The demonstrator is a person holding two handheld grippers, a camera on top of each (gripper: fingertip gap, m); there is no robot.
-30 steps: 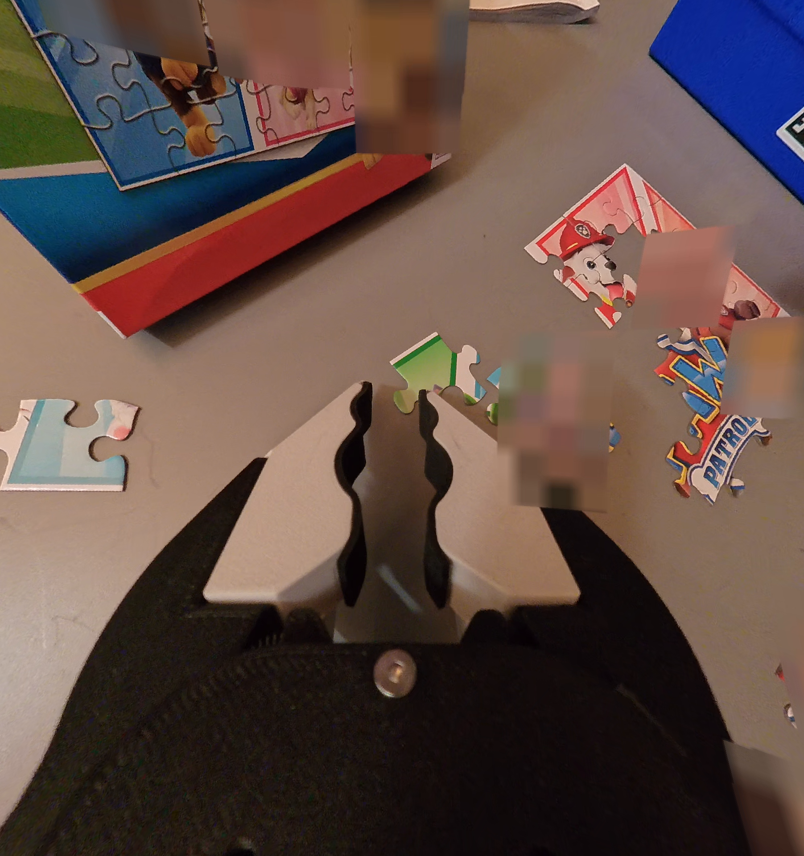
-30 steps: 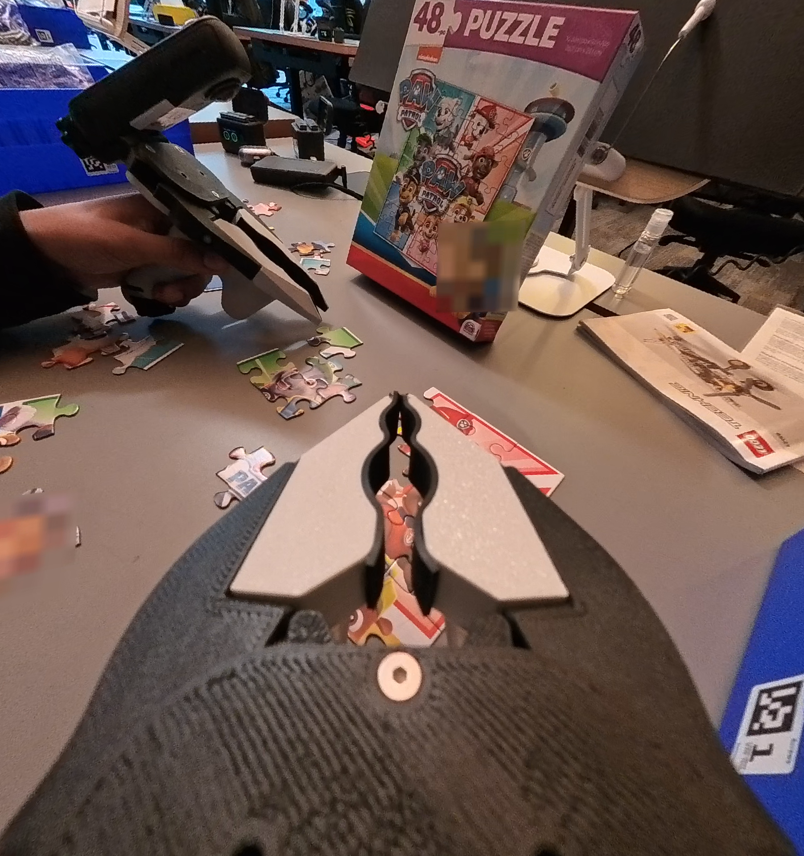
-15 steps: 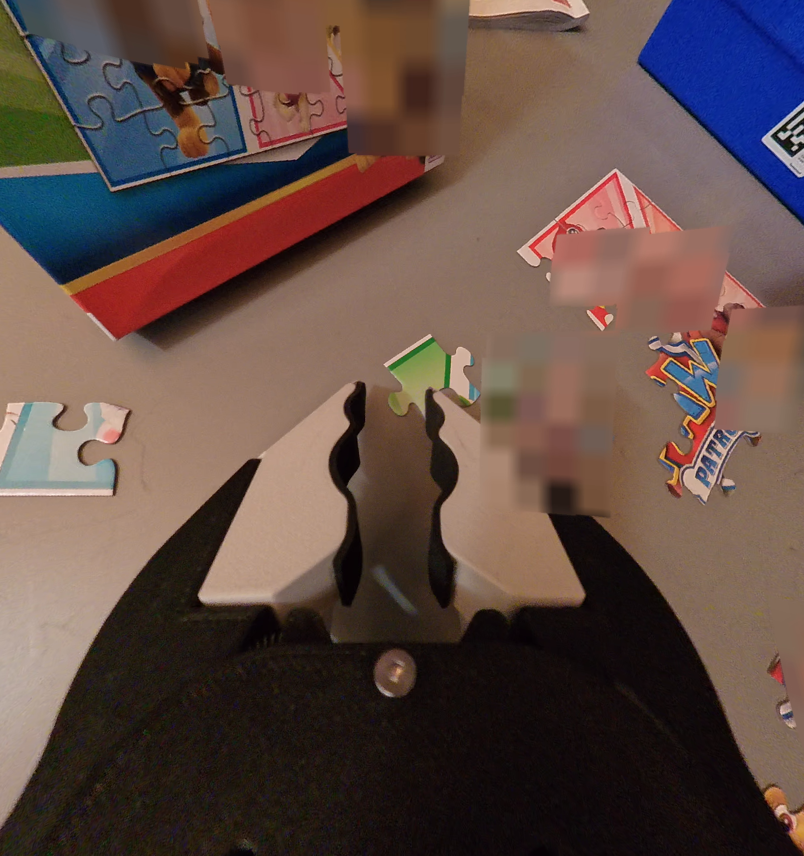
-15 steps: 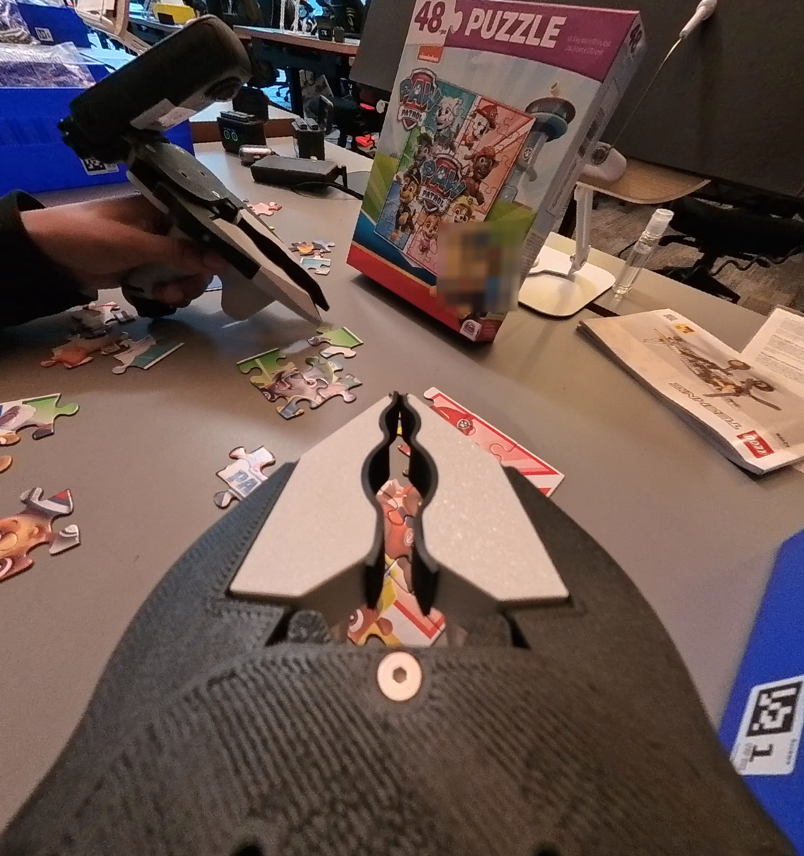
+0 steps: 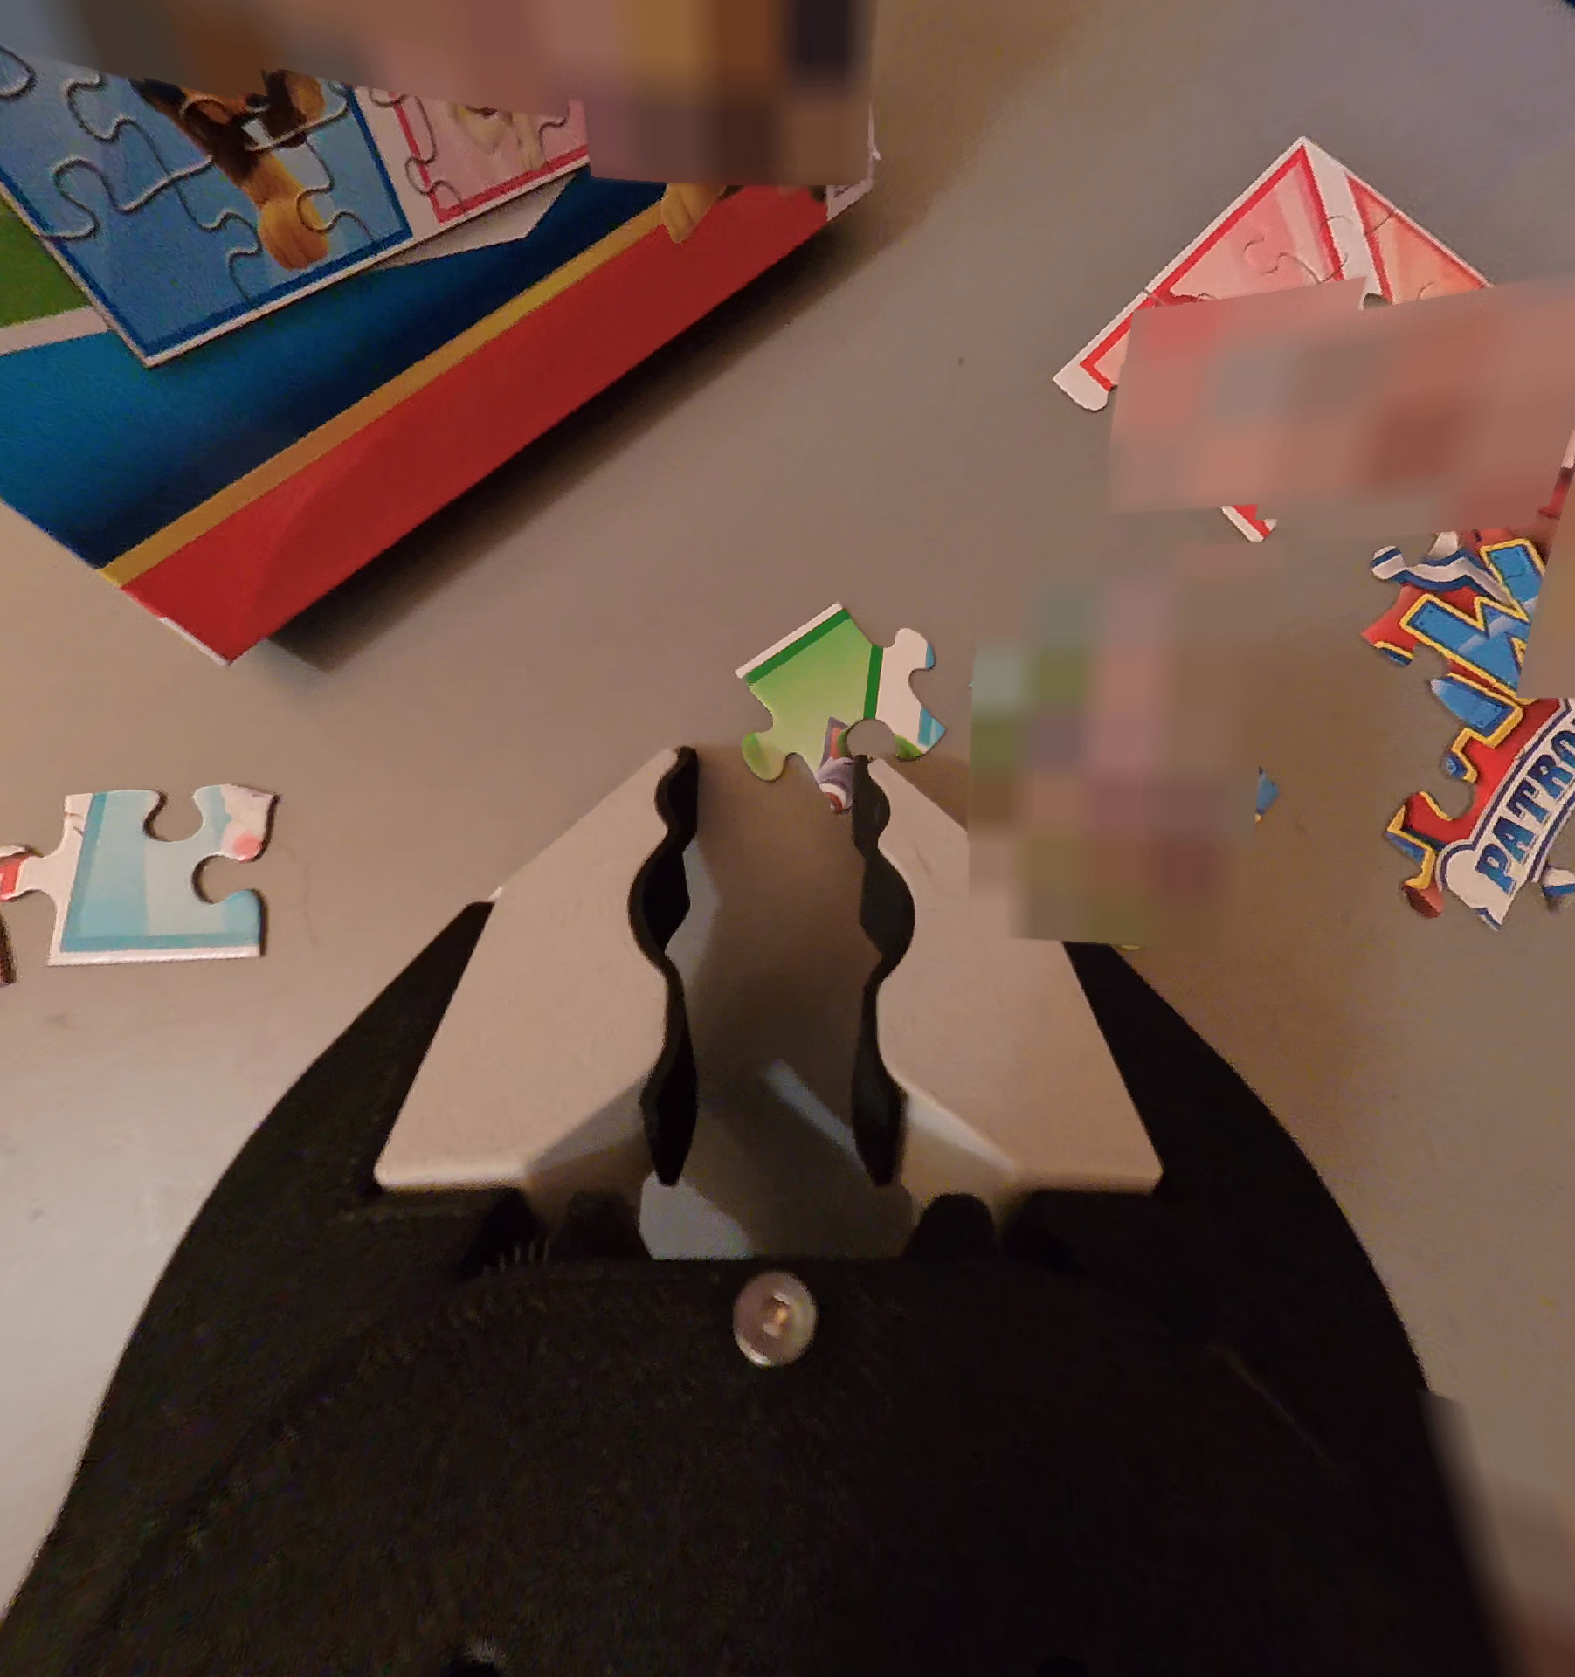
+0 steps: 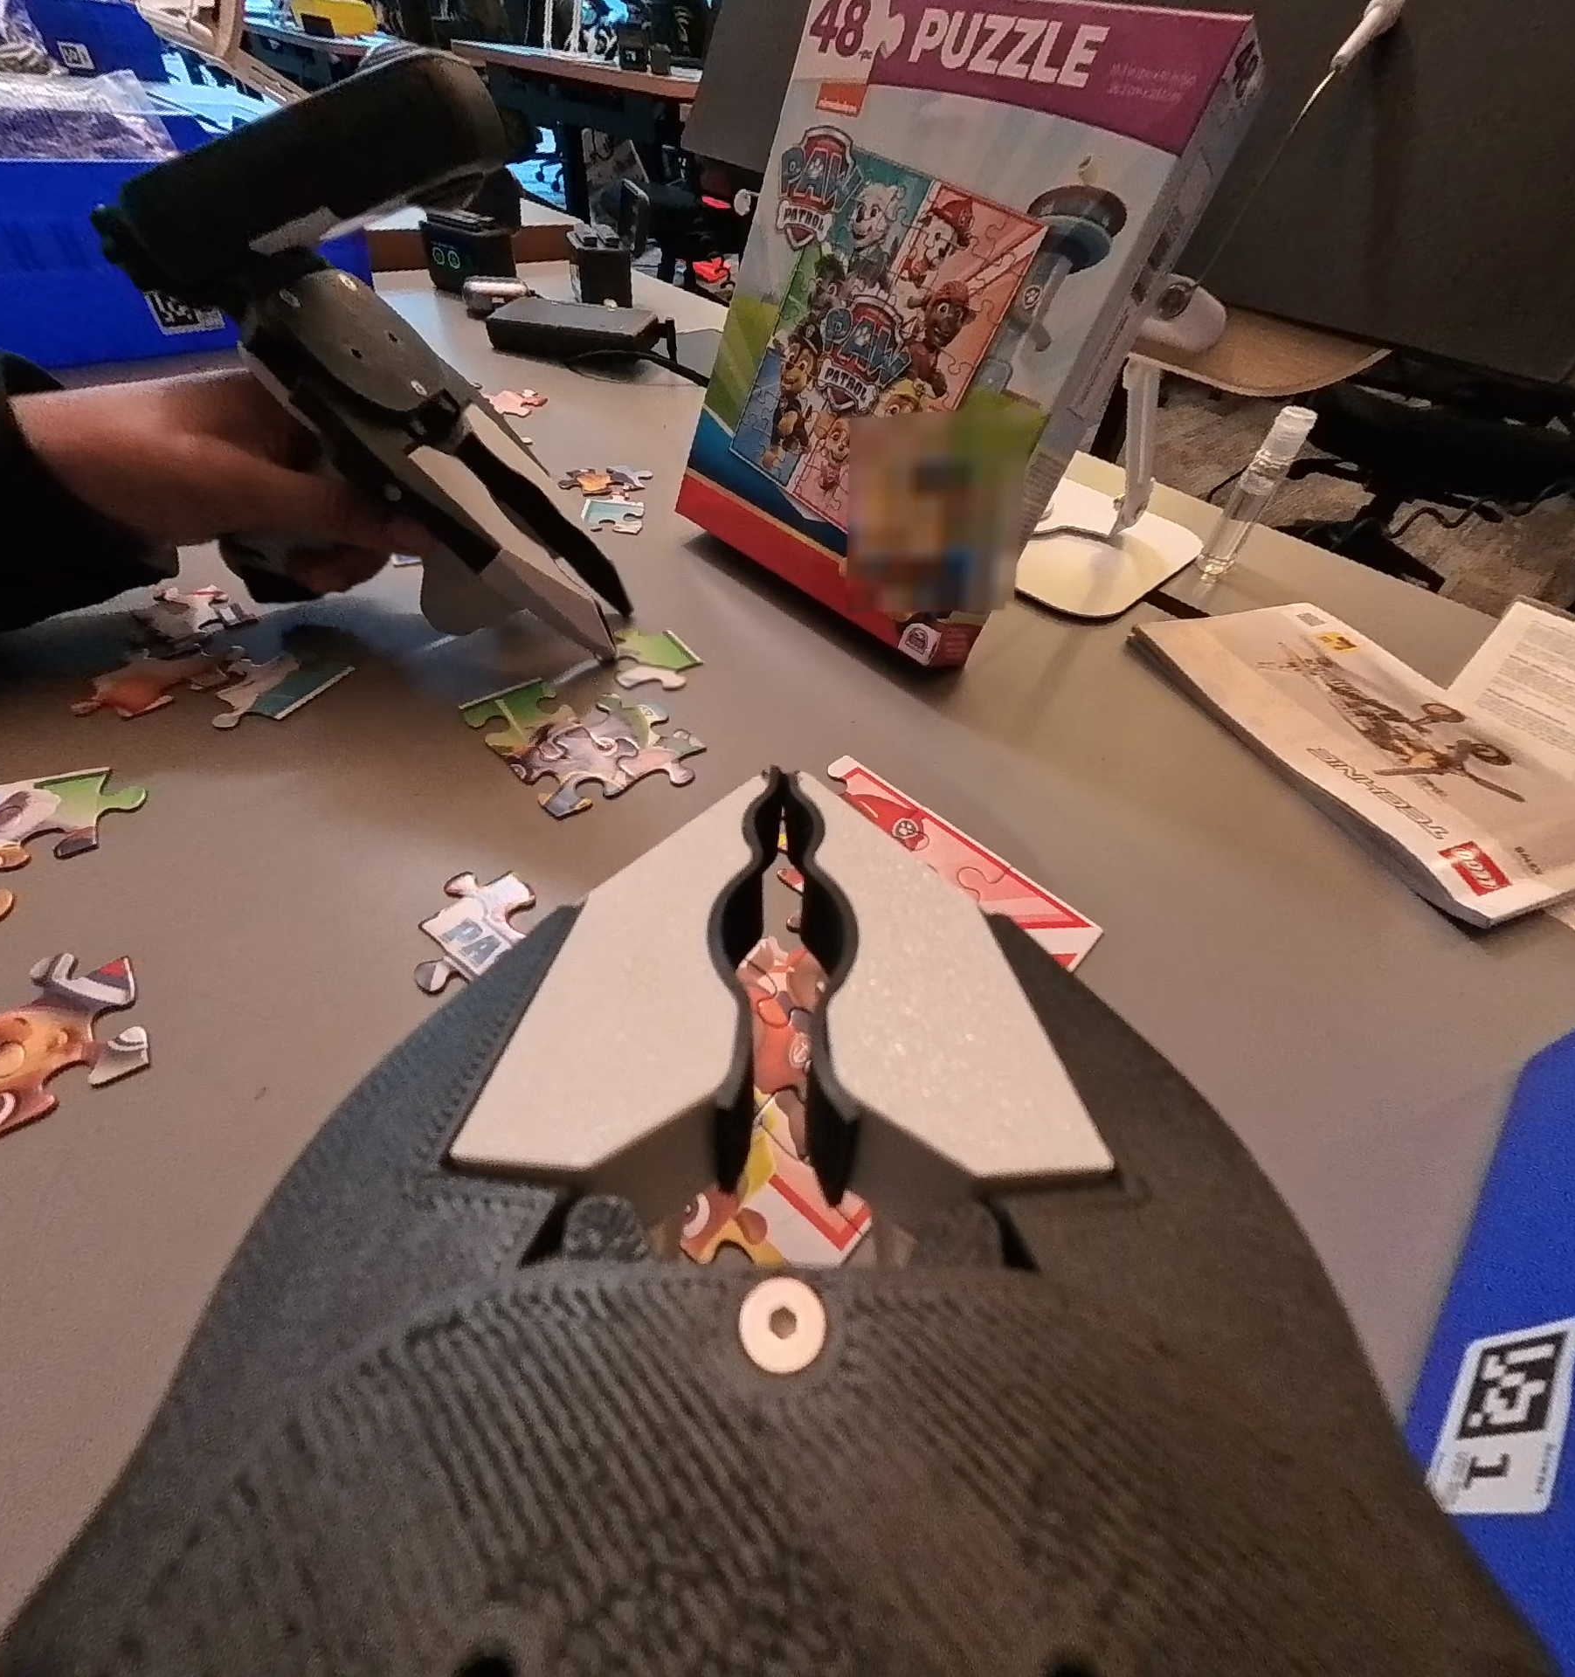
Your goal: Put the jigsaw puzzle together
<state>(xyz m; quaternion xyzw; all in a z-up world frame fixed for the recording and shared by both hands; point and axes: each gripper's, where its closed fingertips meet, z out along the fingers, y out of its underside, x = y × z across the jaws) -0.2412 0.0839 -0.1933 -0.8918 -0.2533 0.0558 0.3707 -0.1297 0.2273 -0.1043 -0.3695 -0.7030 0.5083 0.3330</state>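
My left gripper [image 5: 770,771] is open, tips down at the grey table [image 5: 584,635]. A green puzzle piece [image 5: 824,690] lies just ahead of it, and the right fingertip [image 5: 863,789] is at that piece's near edge. Nothing is pressed between the pads. The right wrist view shows the left gripper [image 6: 615,626], held by a hand [image 6: 175,472], with its tips on the table beside the green piece [image 6: 661,649]. My right gripper [image 6: 779,780] is shut and hovers over a joined red-bordered puzzle section [image 6: 965,871].
A puzzle box [image 6: 929,272] stands behind the pieces and shows in the left wrist view [image 5: 402,436]. A joined cluster [image 6: 593,753], a light-blue piece [image 5: 148,880] and other loose pieces lie around. A booklet [image 6: 1401,753] and a blue bin [image 6: 1537,1270] are at the right. Tip to tip, the grippers are about 20 cm apart.
My left gripper has dropped down and forward to the green piece, and its jaws have opened wider. My right gripper has stayed shut and still.
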